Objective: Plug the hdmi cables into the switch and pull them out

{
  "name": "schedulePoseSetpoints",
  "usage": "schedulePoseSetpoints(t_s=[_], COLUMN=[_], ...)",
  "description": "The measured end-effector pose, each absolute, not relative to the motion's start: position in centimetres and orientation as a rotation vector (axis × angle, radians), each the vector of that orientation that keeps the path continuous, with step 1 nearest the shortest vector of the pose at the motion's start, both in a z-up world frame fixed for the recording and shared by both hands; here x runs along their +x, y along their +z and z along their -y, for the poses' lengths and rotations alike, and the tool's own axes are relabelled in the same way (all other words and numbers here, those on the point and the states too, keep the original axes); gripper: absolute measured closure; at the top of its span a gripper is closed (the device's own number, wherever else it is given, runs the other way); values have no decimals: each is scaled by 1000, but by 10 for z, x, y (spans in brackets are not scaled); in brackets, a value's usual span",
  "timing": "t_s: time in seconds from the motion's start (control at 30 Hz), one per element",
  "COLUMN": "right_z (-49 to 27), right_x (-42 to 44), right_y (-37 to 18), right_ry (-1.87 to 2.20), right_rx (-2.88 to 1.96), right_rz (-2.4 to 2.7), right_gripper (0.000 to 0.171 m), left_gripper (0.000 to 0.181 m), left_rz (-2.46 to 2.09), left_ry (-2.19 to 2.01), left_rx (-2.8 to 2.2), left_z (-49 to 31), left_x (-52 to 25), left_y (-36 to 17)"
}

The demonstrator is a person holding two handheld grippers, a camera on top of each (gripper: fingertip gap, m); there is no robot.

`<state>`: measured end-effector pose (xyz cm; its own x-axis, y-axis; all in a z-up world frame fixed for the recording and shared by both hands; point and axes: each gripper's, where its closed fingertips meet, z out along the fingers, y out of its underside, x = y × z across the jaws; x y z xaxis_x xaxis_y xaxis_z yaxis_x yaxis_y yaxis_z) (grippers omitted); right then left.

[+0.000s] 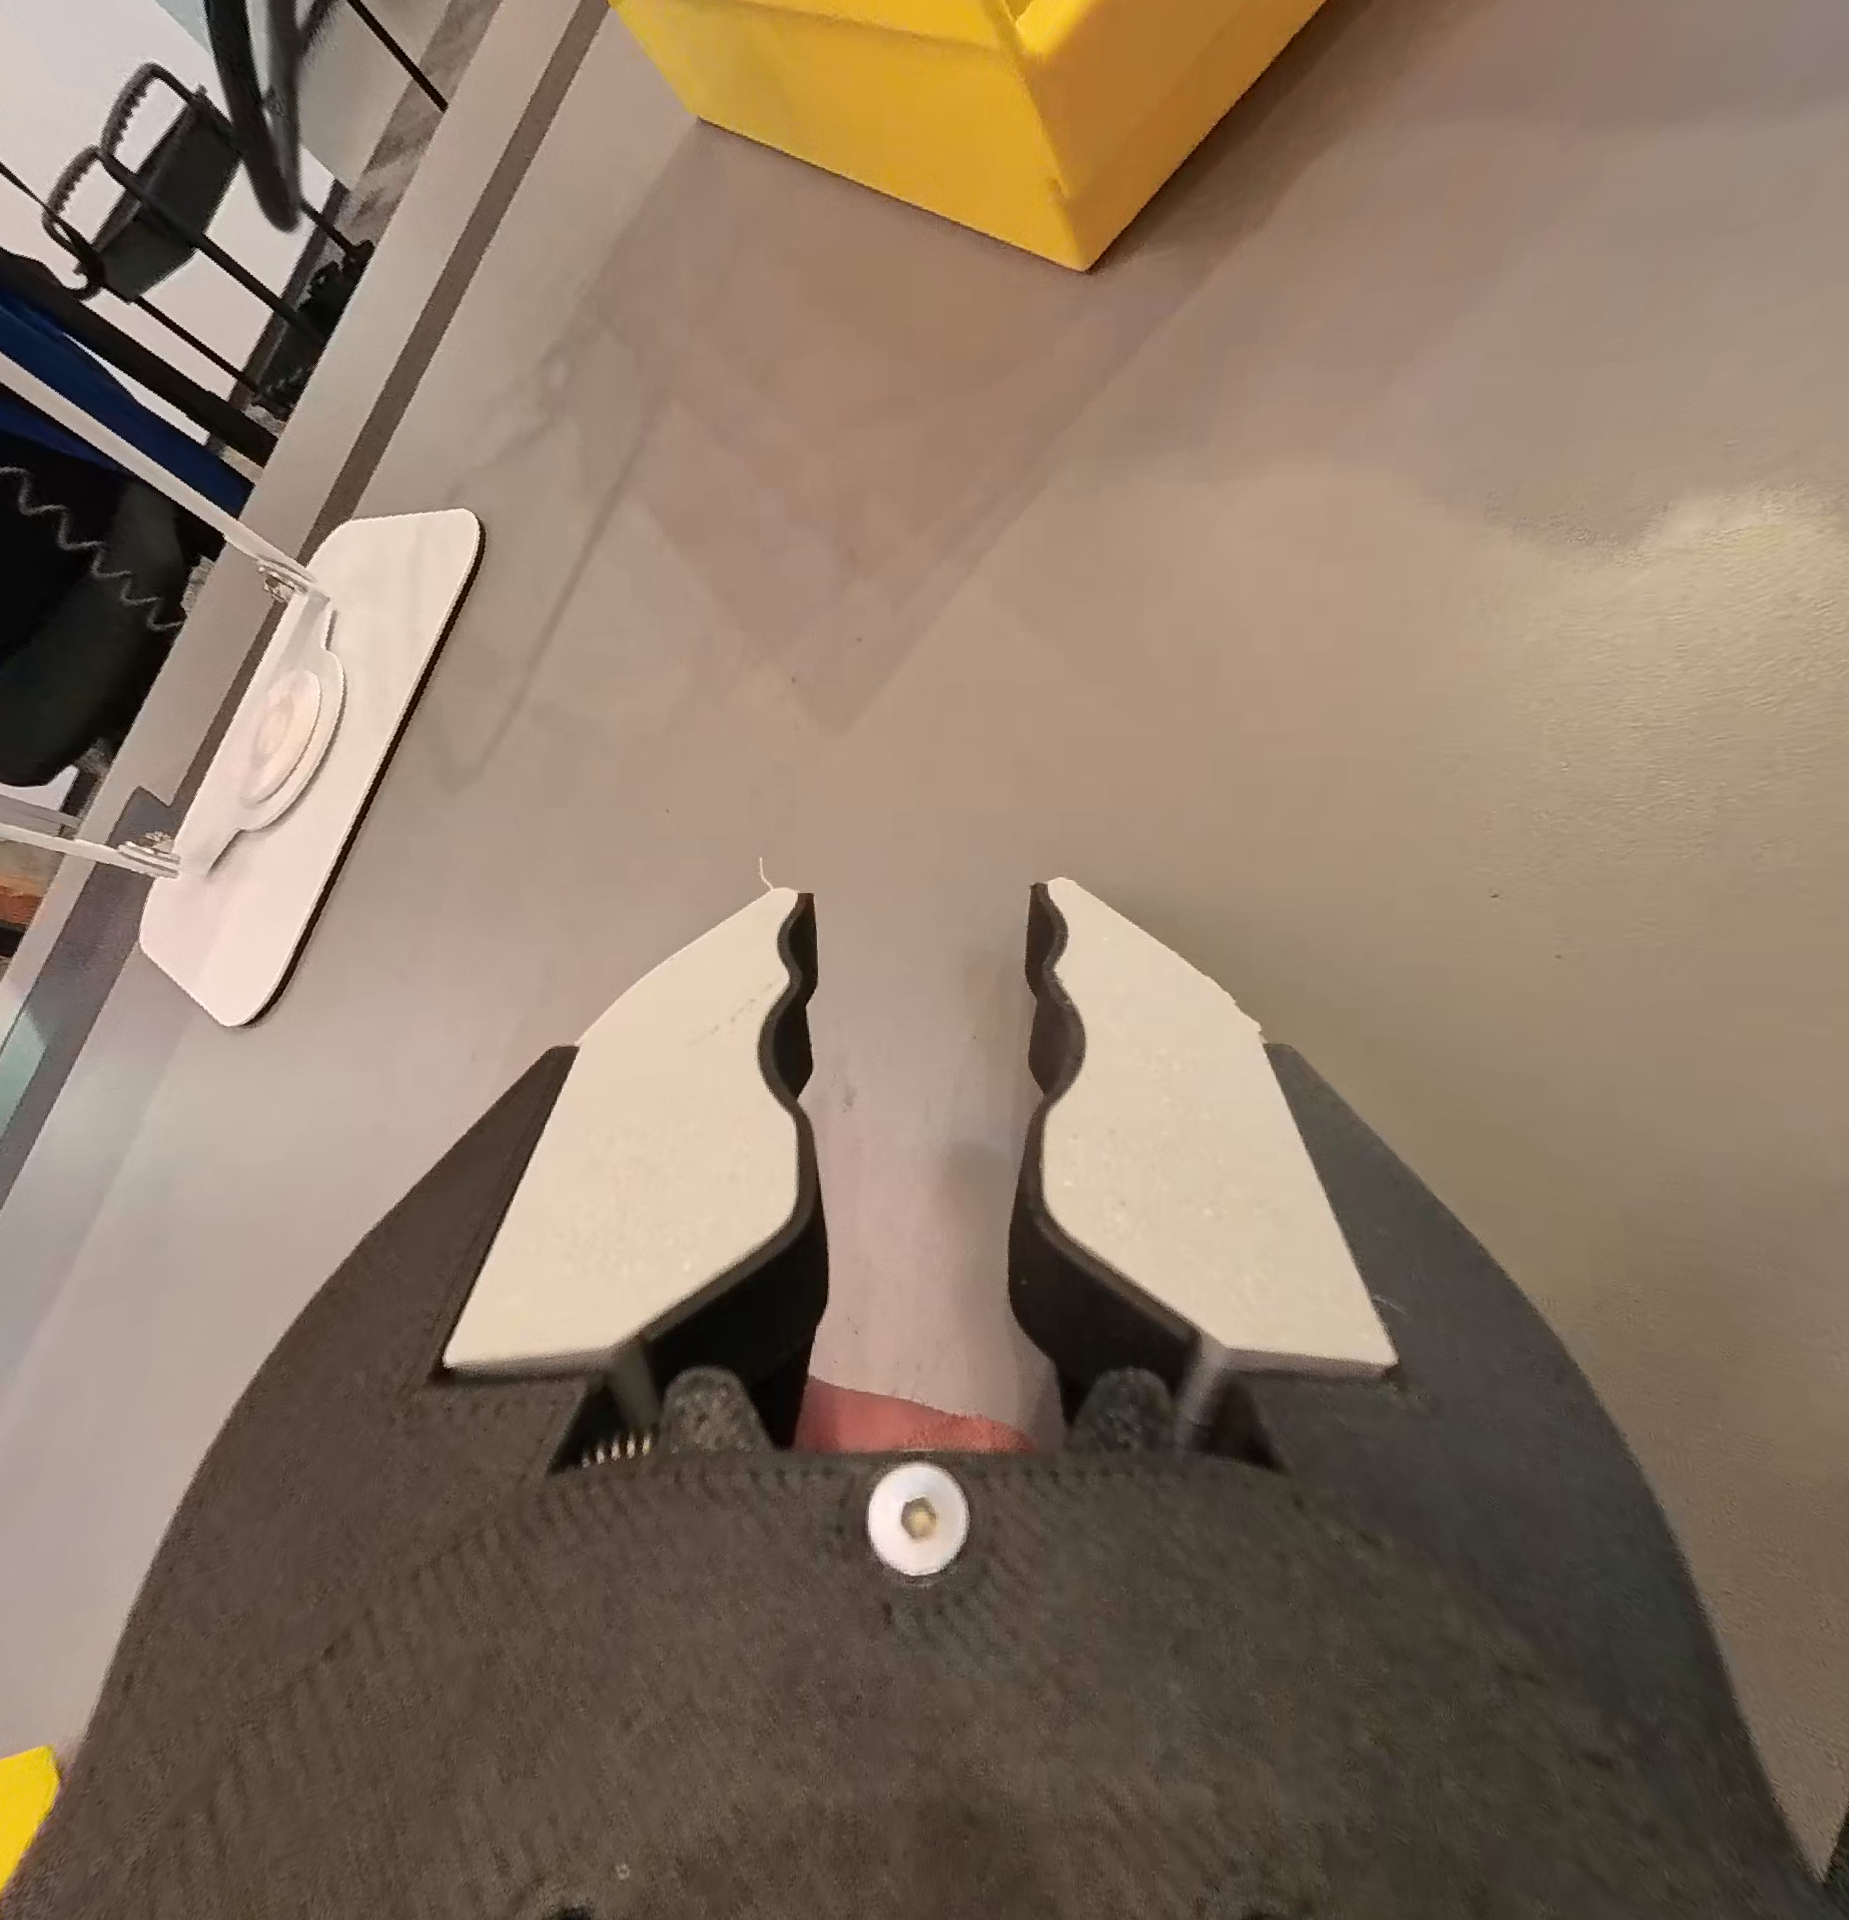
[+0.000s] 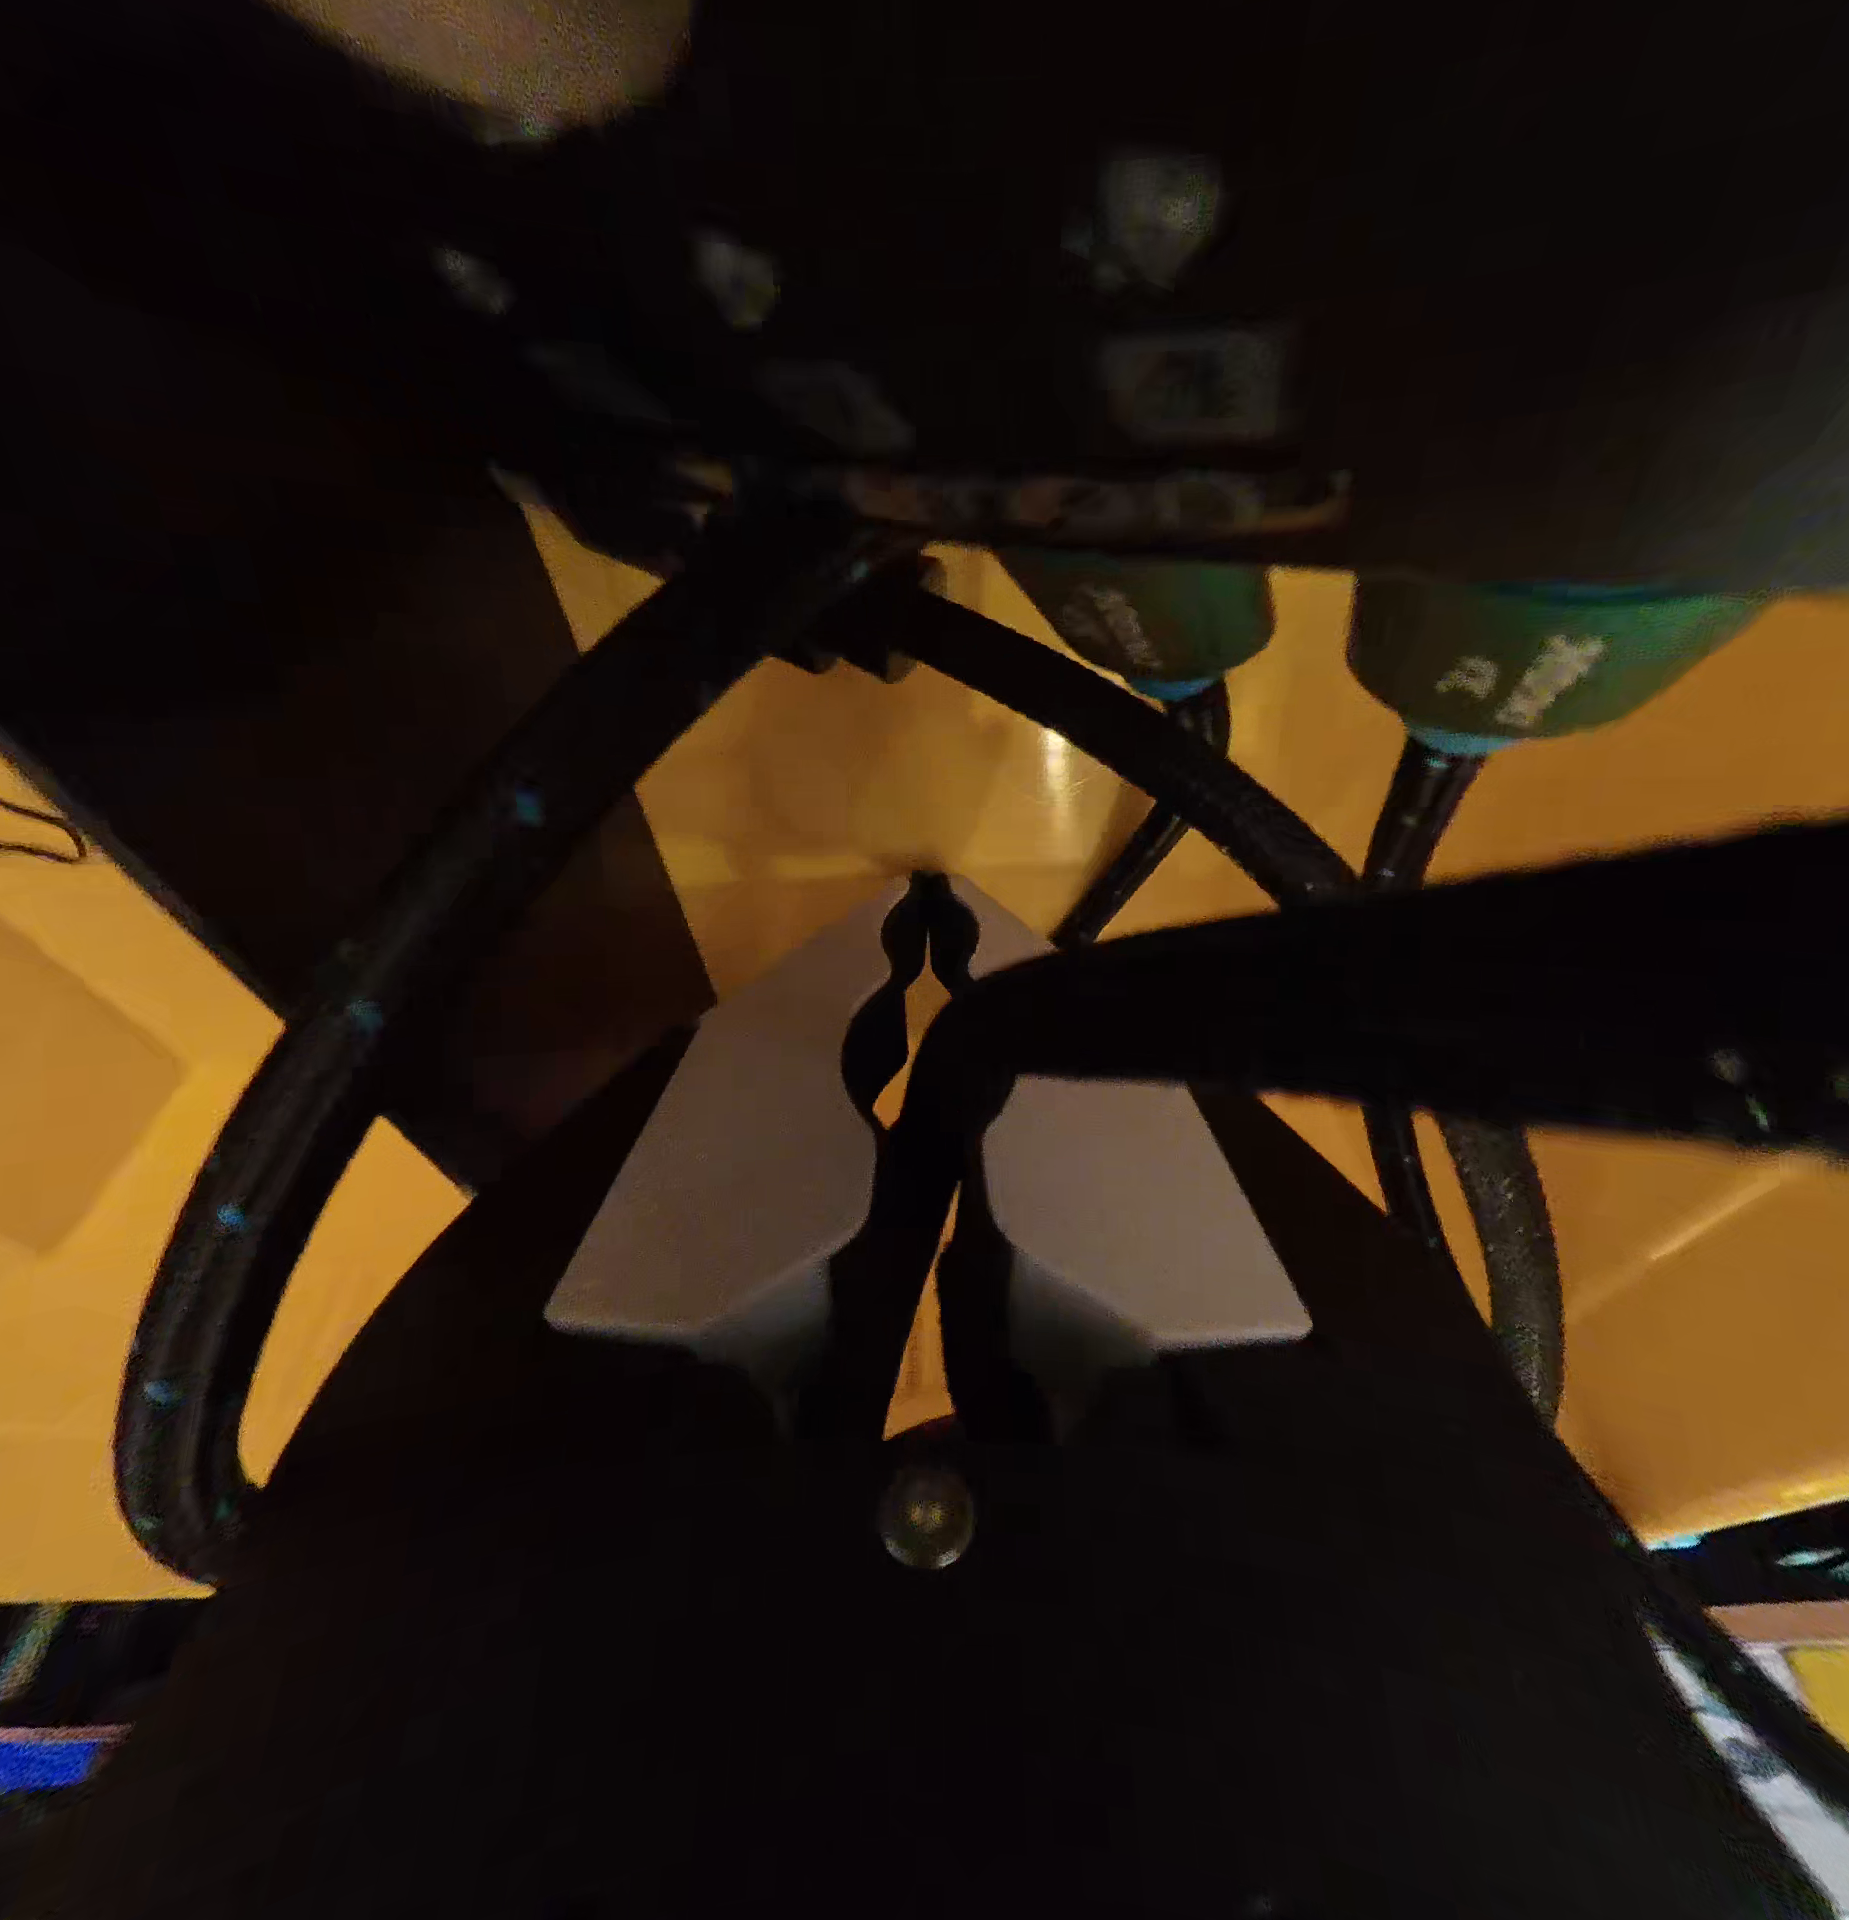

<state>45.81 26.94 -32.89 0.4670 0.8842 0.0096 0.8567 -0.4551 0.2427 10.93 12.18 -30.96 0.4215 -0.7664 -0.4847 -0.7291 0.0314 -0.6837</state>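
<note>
Right up close, the right claw is pinched shut with a black cable running across it and apparently down between its fingers, held inside a yellow bin under the dark switch, where two green-tipped plugs look seated. Over on the grey surface, the left claw hangs half open and empty, with a yellow box beyond it. Tangle's the worry: cables loop over each other, so one tug could snag a neighbour or drag the switch along.
</note>
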Motion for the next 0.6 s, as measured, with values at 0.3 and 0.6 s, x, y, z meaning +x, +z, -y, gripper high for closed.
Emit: schedulePoseSetpoints(t_s=[0.3,0.6], right_z=[-283,-296], right_x=[448,440], right_y=[-290,-225], right_ry=[228,245], right_rx=[2618,2816], right_rz=[-1568,-1599], right_gripper=[139,105], left_gripper=[143,142], left_rz=[-1313,-1309], left_ry=[-54,-57], left_rx=[-1706,-1712], left_z=[-122,-123], left_x=[109,109], left_y=[-310,-310])
